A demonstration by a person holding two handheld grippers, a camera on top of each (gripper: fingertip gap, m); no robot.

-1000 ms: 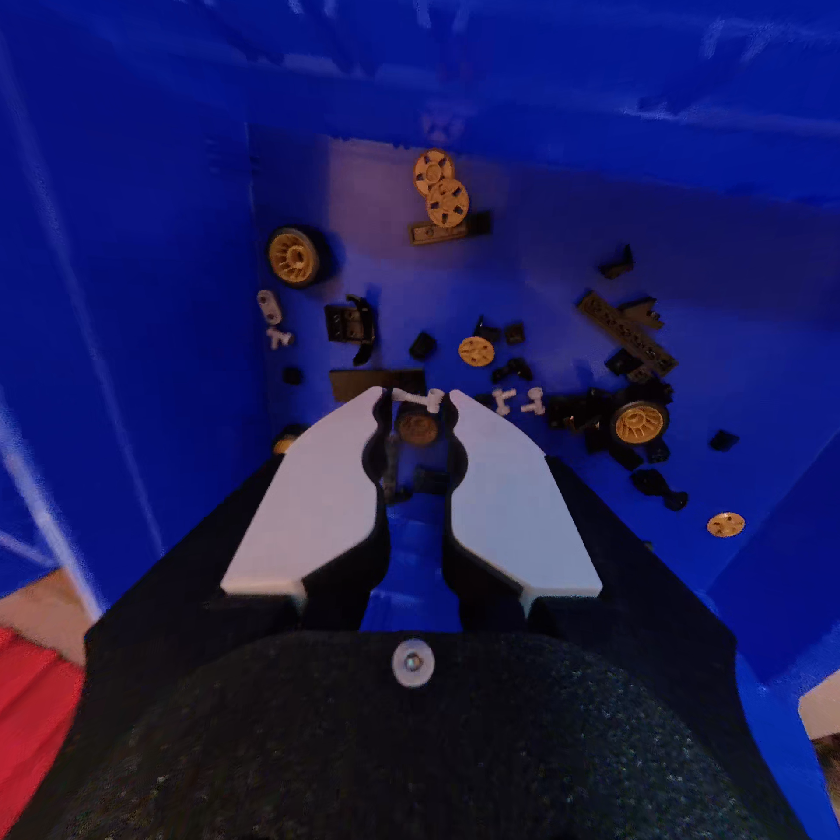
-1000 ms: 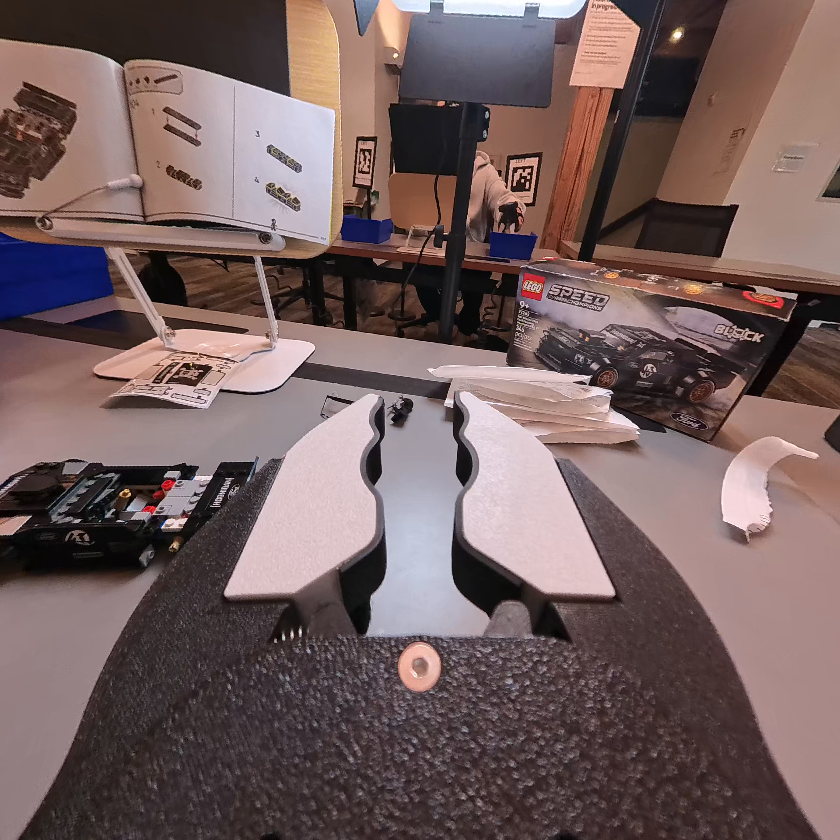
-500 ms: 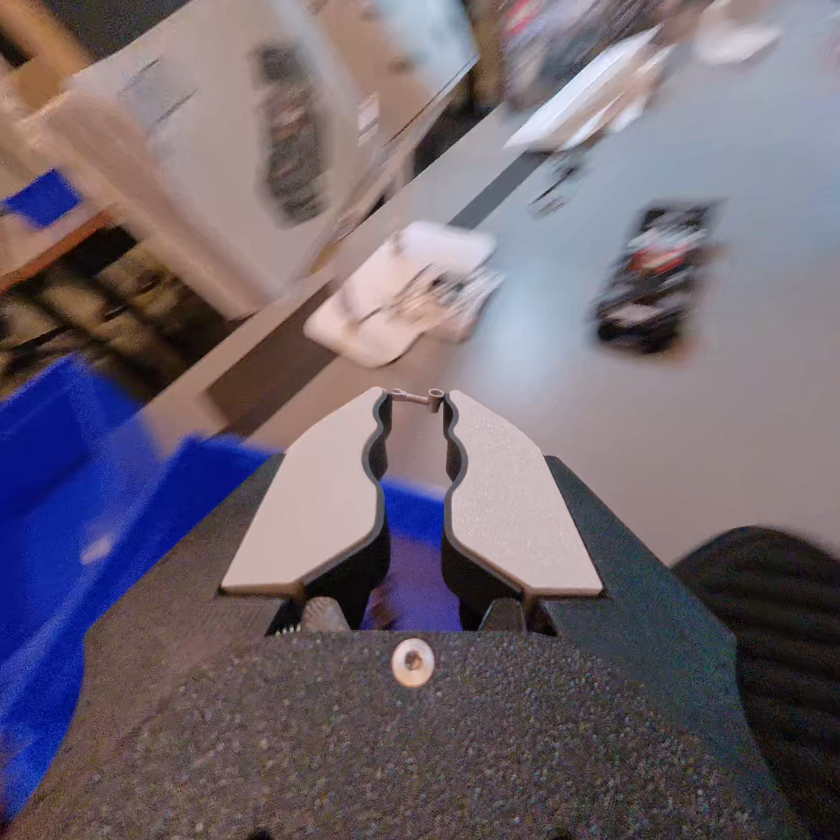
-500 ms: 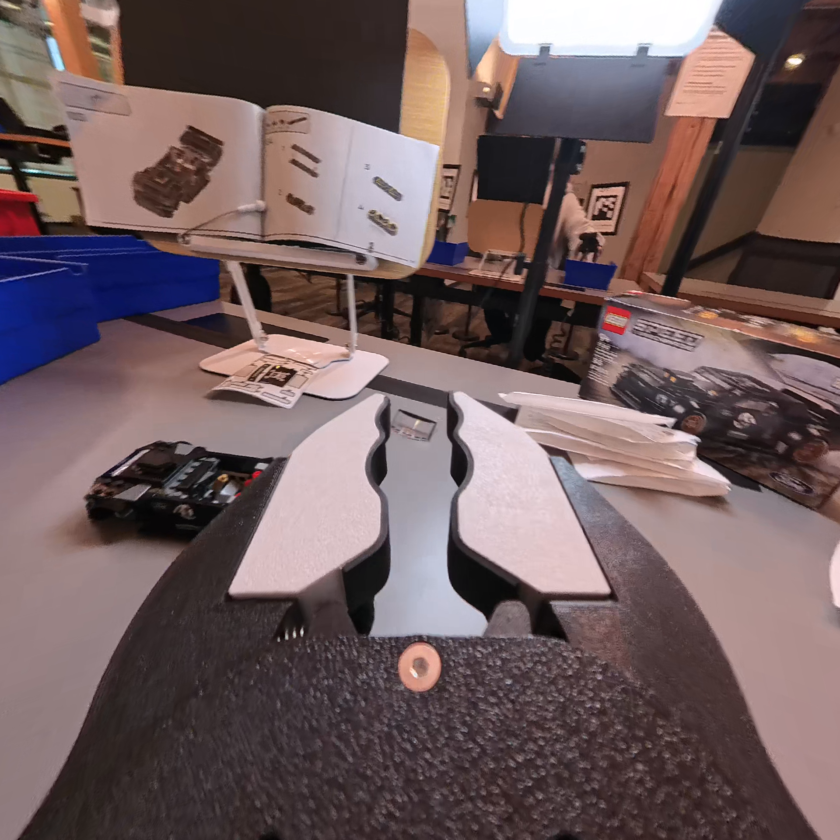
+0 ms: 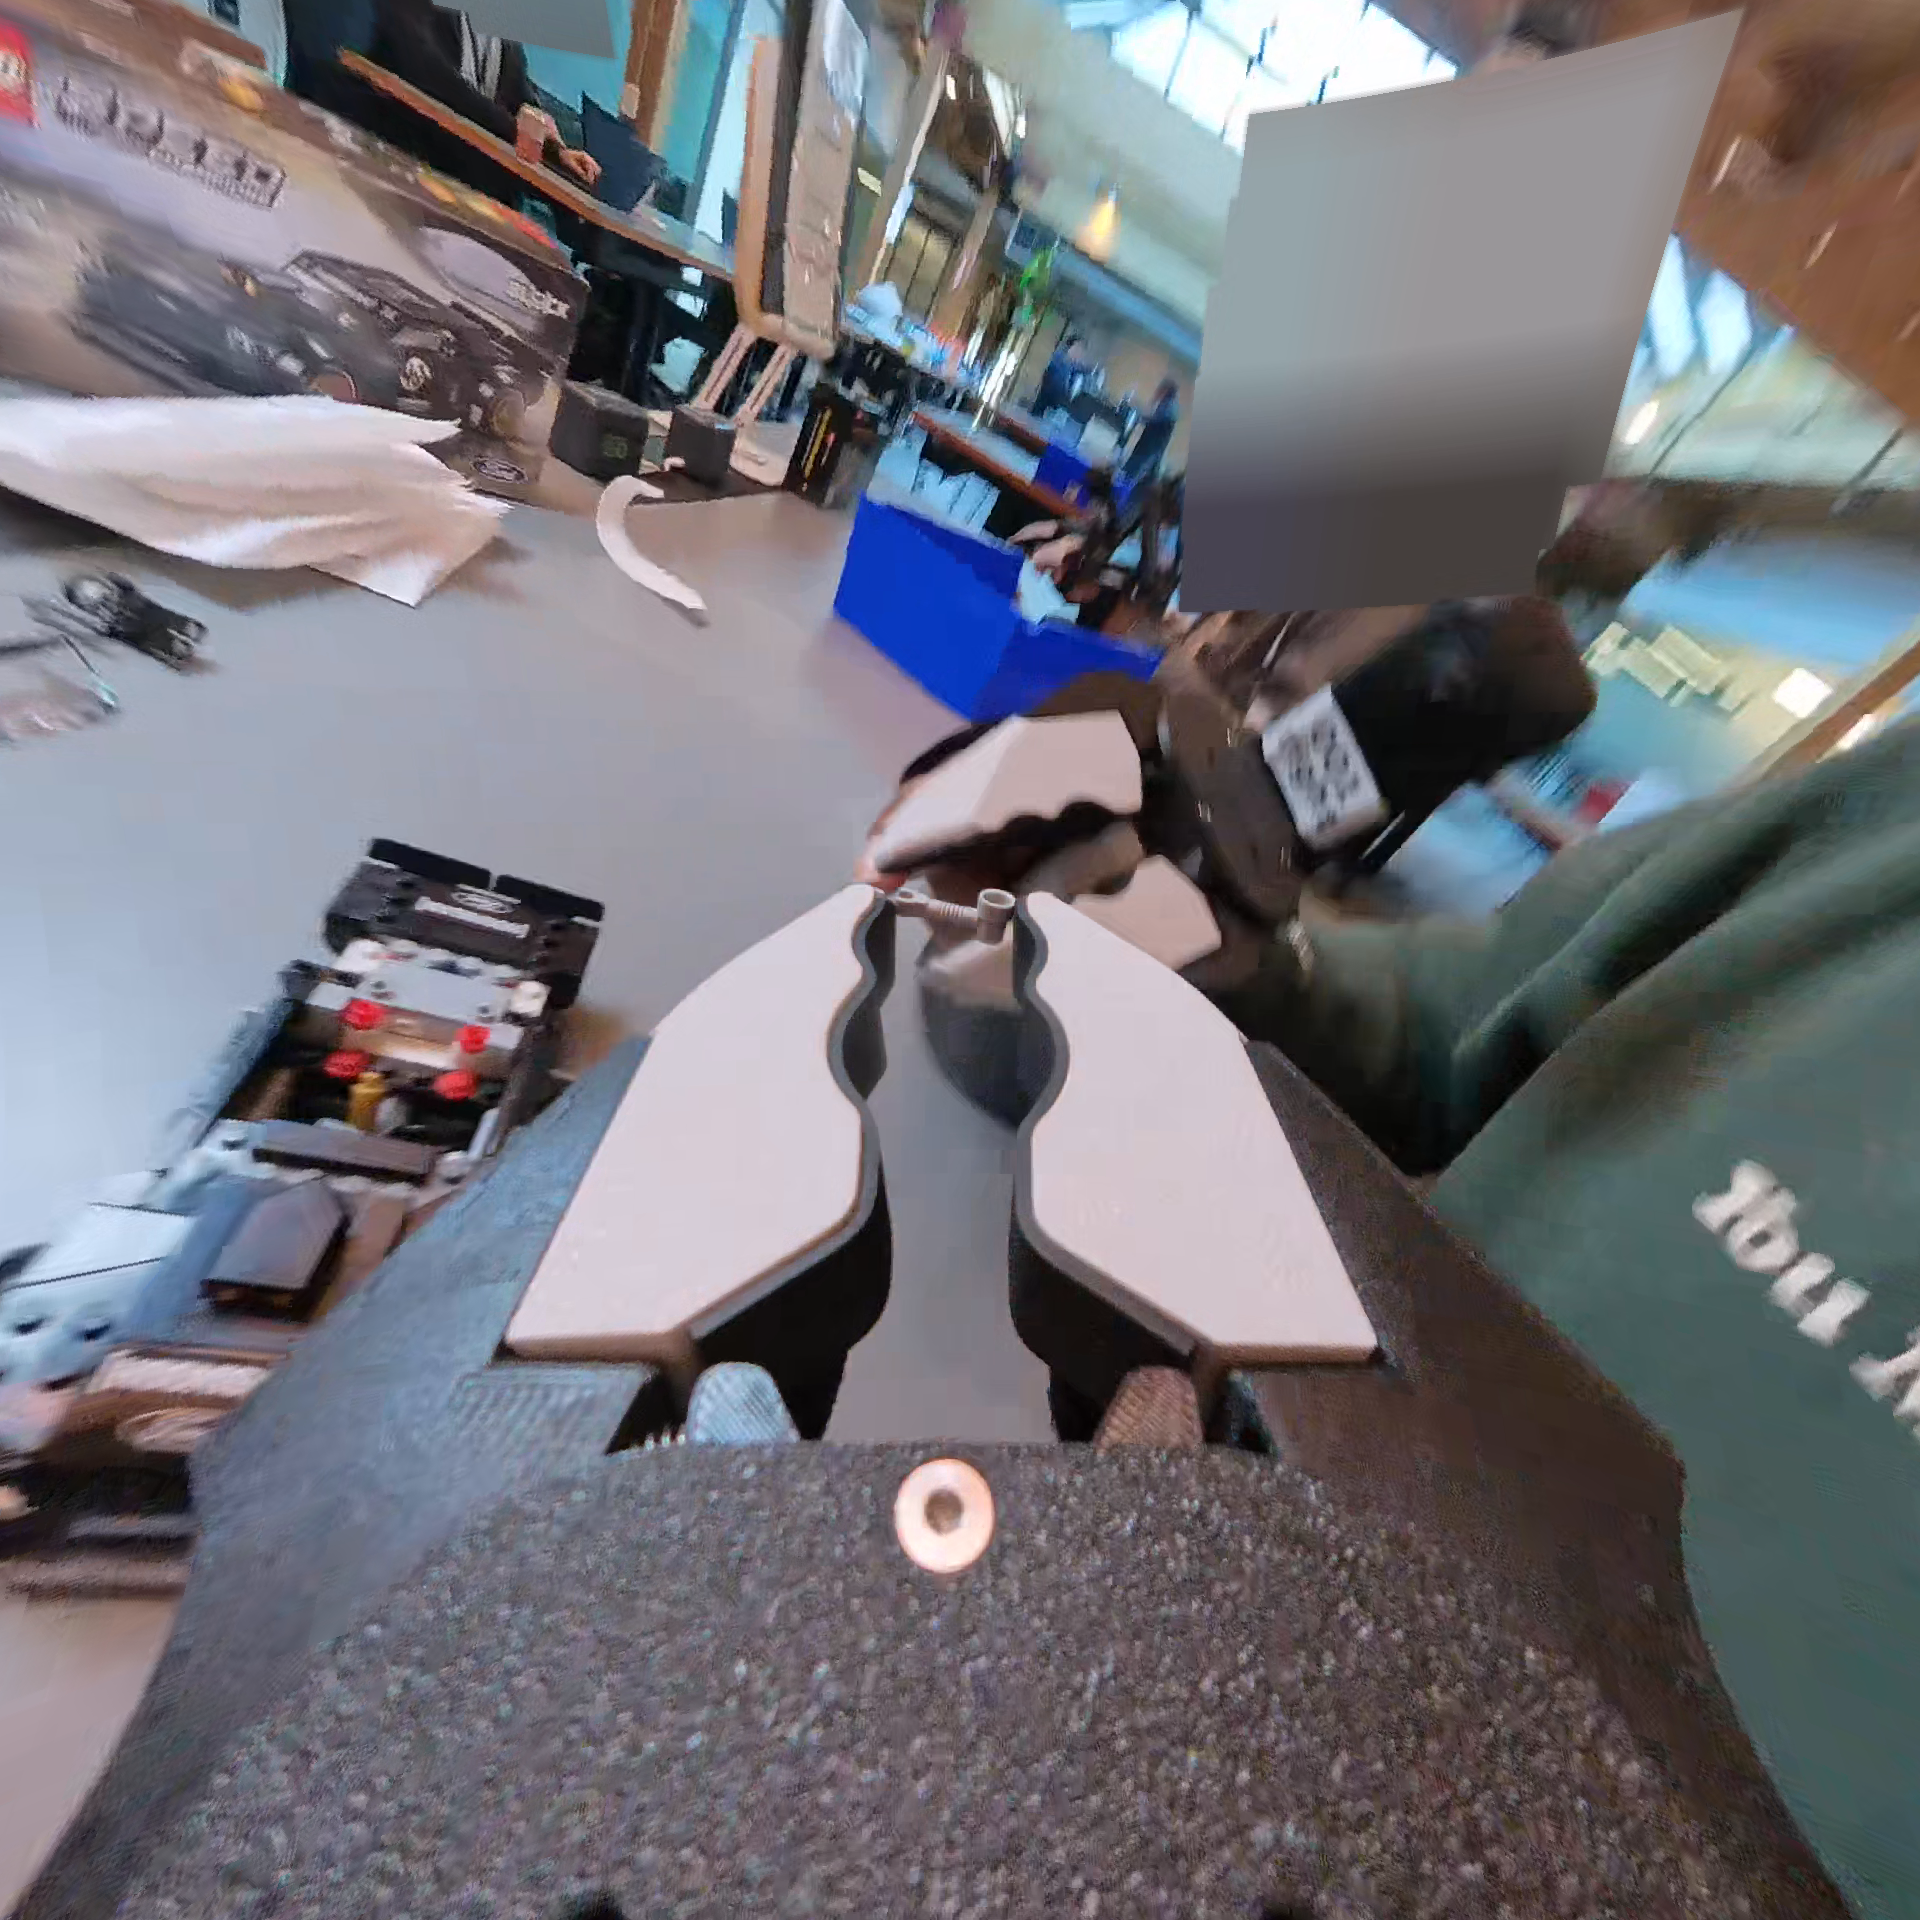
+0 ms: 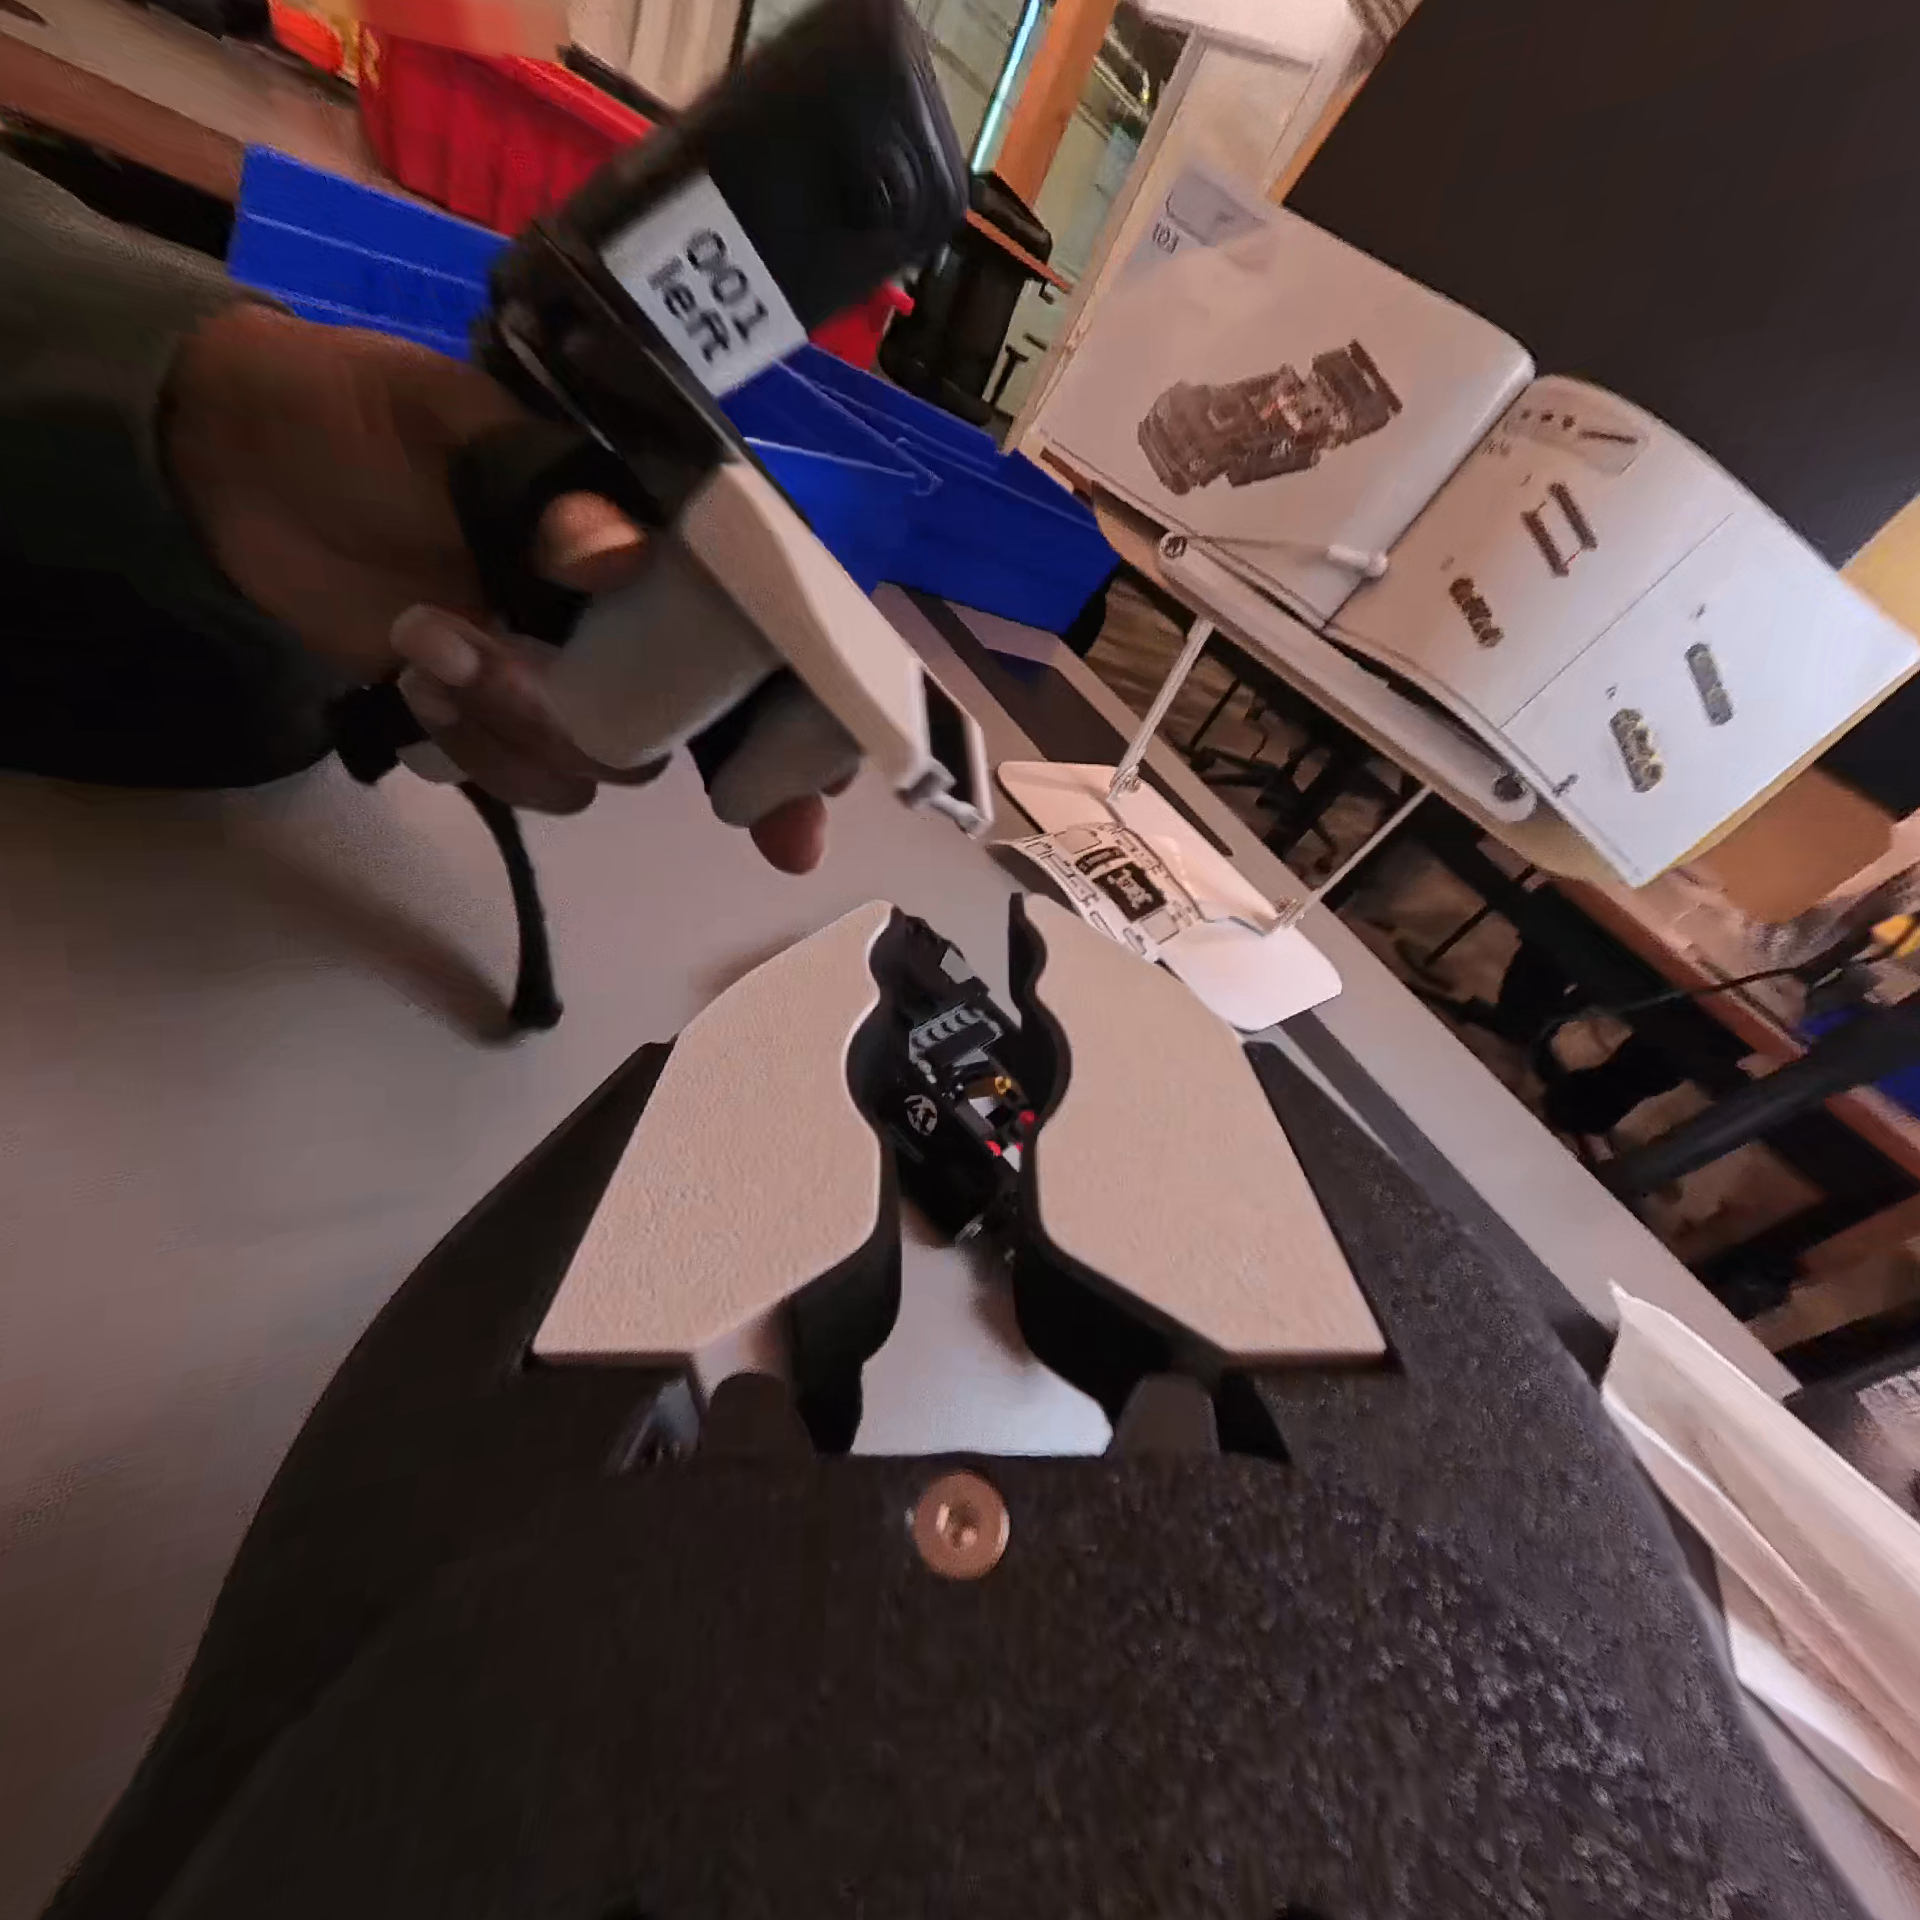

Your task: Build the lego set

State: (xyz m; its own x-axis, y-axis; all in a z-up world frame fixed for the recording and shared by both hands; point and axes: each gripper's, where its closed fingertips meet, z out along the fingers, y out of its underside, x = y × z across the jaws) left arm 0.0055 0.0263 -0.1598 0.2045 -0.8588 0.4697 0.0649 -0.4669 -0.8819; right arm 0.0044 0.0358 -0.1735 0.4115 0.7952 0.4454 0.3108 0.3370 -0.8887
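The small grey lego piece, a thin bar with a ring at one end and a stud cup at the other, is pinched crosswise between the tips of the left gripper, which is clenched on it and held above the grey table. A second ago this gripper was down inside a blue bin closing on that same piece among loose wheels and black parts; half a second ago it was swinging out over the table in a blur, and now it faces the person's green sleeve.

In the right wrist view the piece shows at the left gripper's tip, with a hand around the handle. Below it, the partly built black car lies on the table, seen through the gap of the right gripper, whose fingers are released and spread, holding nothing. Earlier the car lay off to the left of that gripper; now it sits directly ahead of it. In the left wrist view the car is at lower left.

Farther out stand the open instruction booklet on its white stand, blue bins, white paper bags and the set's box.
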